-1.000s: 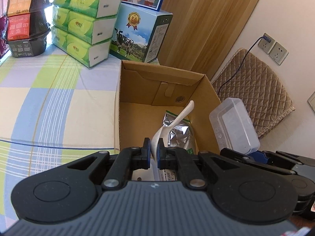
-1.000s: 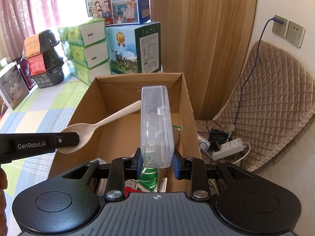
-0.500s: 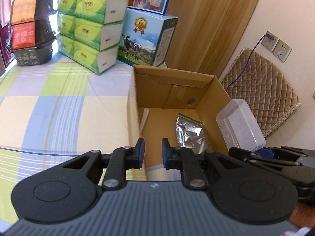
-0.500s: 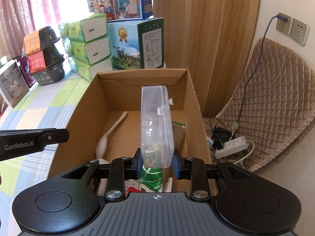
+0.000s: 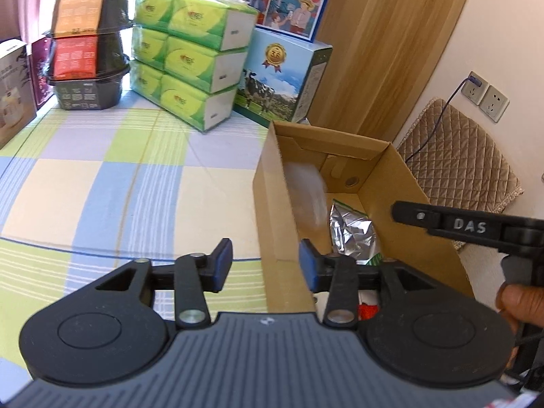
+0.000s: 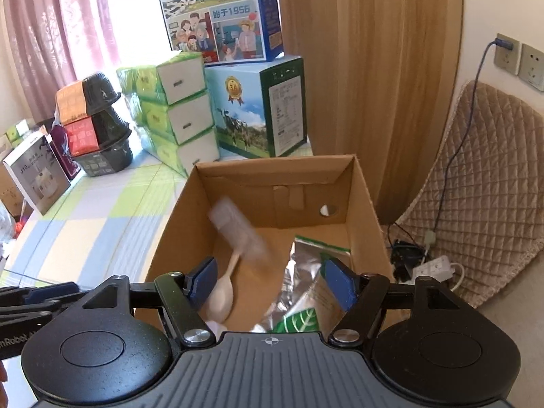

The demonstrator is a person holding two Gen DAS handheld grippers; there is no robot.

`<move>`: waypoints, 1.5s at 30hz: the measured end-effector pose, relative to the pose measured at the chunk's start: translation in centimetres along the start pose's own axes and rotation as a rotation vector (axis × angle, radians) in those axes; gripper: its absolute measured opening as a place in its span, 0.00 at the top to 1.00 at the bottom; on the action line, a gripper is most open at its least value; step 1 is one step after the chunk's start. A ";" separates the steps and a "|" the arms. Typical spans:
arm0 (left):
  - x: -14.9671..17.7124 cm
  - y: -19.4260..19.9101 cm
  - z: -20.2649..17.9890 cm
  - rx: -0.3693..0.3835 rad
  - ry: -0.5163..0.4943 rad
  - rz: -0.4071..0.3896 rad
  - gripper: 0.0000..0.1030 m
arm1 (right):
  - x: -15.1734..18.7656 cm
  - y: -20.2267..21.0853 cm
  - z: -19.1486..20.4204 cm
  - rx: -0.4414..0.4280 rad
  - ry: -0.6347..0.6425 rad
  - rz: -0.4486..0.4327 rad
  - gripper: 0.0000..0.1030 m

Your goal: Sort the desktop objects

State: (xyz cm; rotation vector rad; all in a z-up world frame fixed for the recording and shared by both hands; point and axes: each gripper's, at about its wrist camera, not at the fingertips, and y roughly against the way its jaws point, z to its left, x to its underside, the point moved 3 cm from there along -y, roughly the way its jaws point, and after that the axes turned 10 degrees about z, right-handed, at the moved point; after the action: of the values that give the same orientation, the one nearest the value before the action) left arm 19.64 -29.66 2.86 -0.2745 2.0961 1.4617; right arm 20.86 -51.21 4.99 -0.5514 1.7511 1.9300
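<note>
An open cardboard box (image 6: 363, 204) (image 5: 272, 204) stands on the checked tablecloth. A clear plastic container (image 6: 238, 234) (image 5: 306, 193), blurred, is in mid-air inside the box, free of any gripper. A wooden spoon (image 6: 222, 289) and a silver foil pouch (image 6: 312, 272) (image 5: 353, 234) lie on the box floor. My right gripper (image 6: 270, 282) hangs open above the box's near side with nothing between its fingers. My left gripper (image 5: 265, 261) is open too, straddling the box's left wall near the front corner. The right gripper's finger (image 5: 442, 219) crosses the left wrist view.
Stacked green tissue packs (image 5: 190, 68) (image 6: 176, 112), milk cartons (image 5: 282, 78) (image 6: 258, 108) and black bowl packs (image 5: 88, 51) line the table's far side. White boxes (image 6: 34, 176) stand at the left. A quilted cushion (image 6: 476, 187), wall sockets and a power strip (image 6: 431, 268) lie right of the table.
The left gripper let go of the spoon, which now lies in the box, and widened. The right gripper opened and released the clear container, which is dropping into the box.
</note>
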 end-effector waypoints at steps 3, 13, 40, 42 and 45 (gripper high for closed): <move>1.2 0.9 0.5 -0.007 0.000 -0.001 0.49 | 1.4 1.3 -0.2 -0.004 -0.013 0.003 0.34; 5.8 6.6 0.3 -0.078 -0.046 -0.064 0.05 | 8.8 7.4 0.5 -0.041 -0.080 -0.005 0.19; 15.1 15.7 -3.1 -0.107 -0.072 -0.055 0.01 | 20.8 18.6 2.9 0.038 -0.055 -0.016 0.02; 15.4 15.8 -3.1 -0.097 -0.072 -0.039 0.01 | 21.1 18.9 3.1 0.043 -0.050 -0.020 0.02; 15.9 15.8 -2.9 -0.098 -0.068 -0.026 0.01 | 21.6 19.0 3.2 0.041 -0.056 -0.018 0.02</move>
State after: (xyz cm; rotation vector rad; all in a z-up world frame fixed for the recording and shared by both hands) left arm -1.73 -23.94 7.41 -0.2842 1.9637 1.5394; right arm -7.78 -47.74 7.97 -0.4928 1.7414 1.8746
